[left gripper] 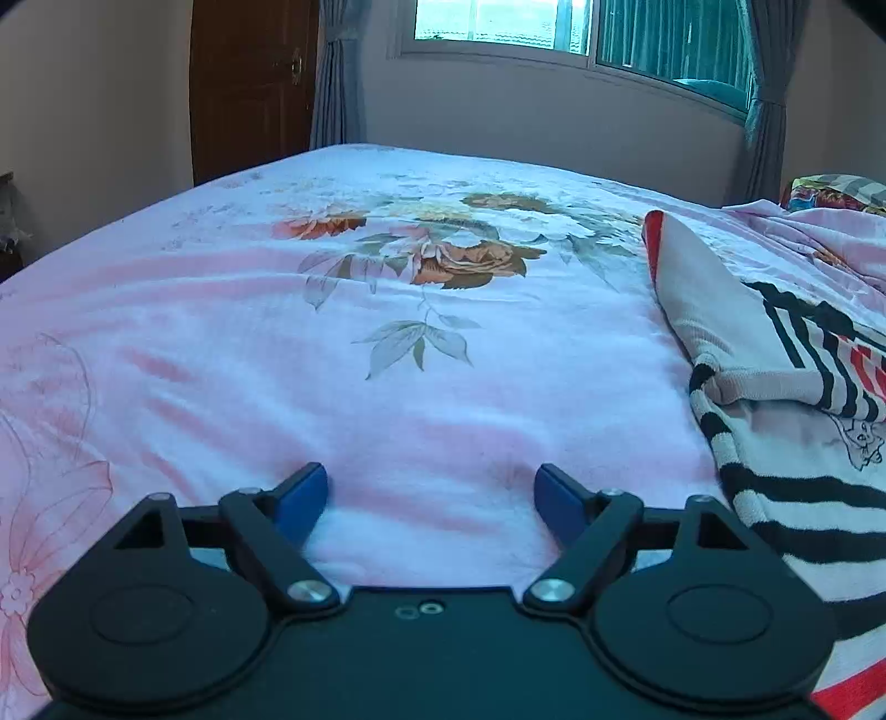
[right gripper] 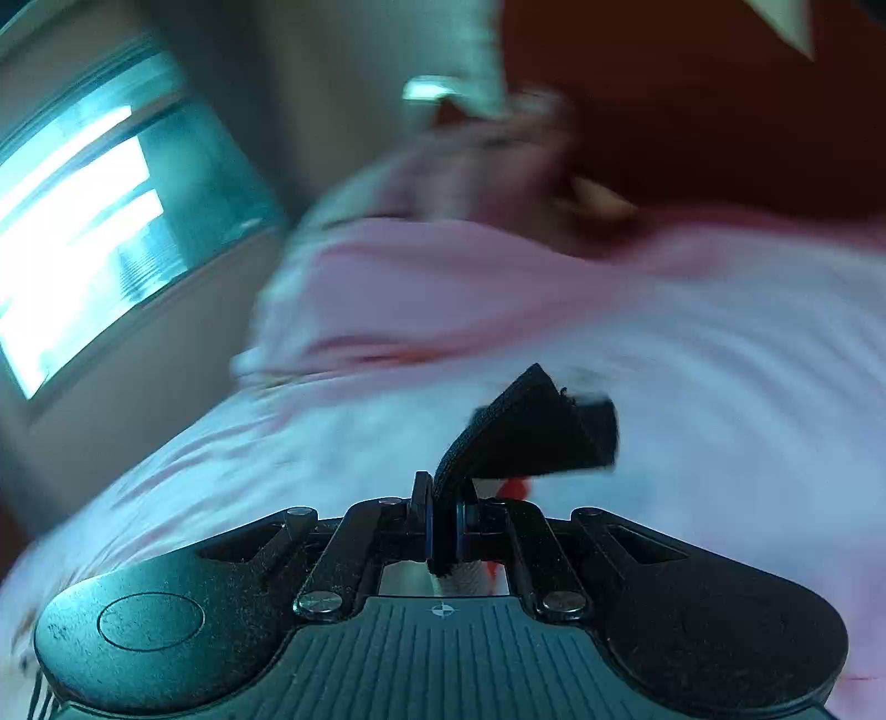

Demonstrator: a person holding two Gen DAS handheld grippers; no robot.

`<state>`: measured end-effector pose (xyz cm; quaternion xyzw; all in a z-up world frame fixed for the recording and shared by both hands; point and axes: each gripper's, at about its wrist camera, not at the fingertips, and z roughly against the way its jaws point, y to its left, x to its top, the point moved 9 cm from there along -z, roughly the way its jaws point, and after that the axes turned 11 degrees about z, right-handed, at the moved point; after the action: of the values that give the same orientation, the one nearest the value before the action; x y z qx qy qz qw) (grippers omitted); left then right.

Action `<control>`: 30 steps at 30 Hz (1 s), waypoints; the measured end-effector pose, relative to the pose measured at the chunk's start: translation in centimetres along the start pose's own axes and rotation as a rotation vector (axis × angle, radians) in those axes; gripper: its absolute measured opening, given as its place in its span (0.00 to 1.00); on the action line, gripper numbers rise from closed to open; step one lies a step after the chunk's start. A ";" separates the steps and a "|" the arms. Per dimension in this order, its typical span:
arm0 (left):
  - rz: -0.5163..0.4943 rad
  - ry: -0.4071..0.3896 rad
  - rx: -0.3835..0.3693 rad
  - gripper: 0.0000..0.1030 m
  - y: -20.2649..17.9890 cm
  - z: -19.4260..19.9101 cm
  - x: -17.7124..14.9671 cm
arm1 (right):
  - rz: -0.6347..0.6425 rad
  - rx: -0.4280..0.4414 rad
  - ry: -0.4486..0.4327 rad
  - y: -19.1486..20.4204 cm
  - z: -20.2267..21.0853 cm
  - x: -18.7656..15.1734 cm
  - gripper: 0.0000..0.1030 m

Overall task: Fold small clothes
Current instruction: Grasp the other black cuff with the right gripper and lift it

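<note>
Left wrist view, sharp: left gripper (left gripper: 431, 501) hovers low over the bed (left gripper: 387, 360), blue fingers (left gripper: 302, 501) spread wide, nothing between them. Pink floral sheet under it, flower print (left gripper: 443, 243) in mid-bed. The shirt (left gripper: 786, 399) lies on the bed to the right of the gripper, apart from the fingers: white with black stripes, some red stripes, red trim at the far end, a small cartoon print near the edge of frame. One part is folded over and lies on the rest. Behind it rumpled pink bedding (left gripper: 819, 238) and a colourful pillow (left gripper: 836, 191). Back wall has a window (left gripper: 554, 33) with grey curtains (left gripper: 338, 77); brown door (left gripper: 249, 83) at left.

Right wrist view, heavily motion-blurred, tilted: right gripper (right gripper: 443, 526) has its fingers pressed together on a strip of the shirt (right gripper: 531, 432); a black fabric edge sticks up out of the pinch, white cloth shows below it, a bit of red beside. Only this view shows the grasp; the left view shows the garment's layout but not the right gripper. Background is blurred pink bed (right gripper: 692, 360), bright window (right gripper: 83, 221), dark red-brown area upper right, cannot tell what.
</note>
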<state>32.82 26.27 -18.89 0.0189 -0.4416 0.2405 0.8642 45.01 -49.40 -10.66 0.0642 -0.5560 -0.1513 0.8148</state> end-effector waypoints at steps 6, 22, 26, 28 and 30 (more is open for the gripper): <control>0.045 -0.010 -0.040 0.79 0.4 0.4 0.0 | 0.246 0.283 -0.037 23.1 -0.5 -0.2 0.06; 0.128 -0.034 -0.116 0.79 1.1 0.8 0.2 | 0.729 0.617 0.204 51.0 0.9 -23.4 0.61; 0.126 -0.033 -0.114 0.79 1.2 0.7 0.3 | 0.794 0.725 0.083 49.0 5.0 -21.2 0.73; 0.121 -0.026 -0.116 0.79 1.0 1.0 0.6 | 0.738 0.719 0.063 46.6 6.0 -19.4 0.62; 0.116 -0.041 -0.182 0.77 -0.3 1.8 1.4 | 0.712 0.639 0.040 42.8 5.5 -17.5 0.46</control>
<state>32.27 26.16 -16.72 -0.0804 -0.4795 0.2485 0.8378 41.56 -3.01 -12.43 0.1200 -0.5464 0.3168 0.7659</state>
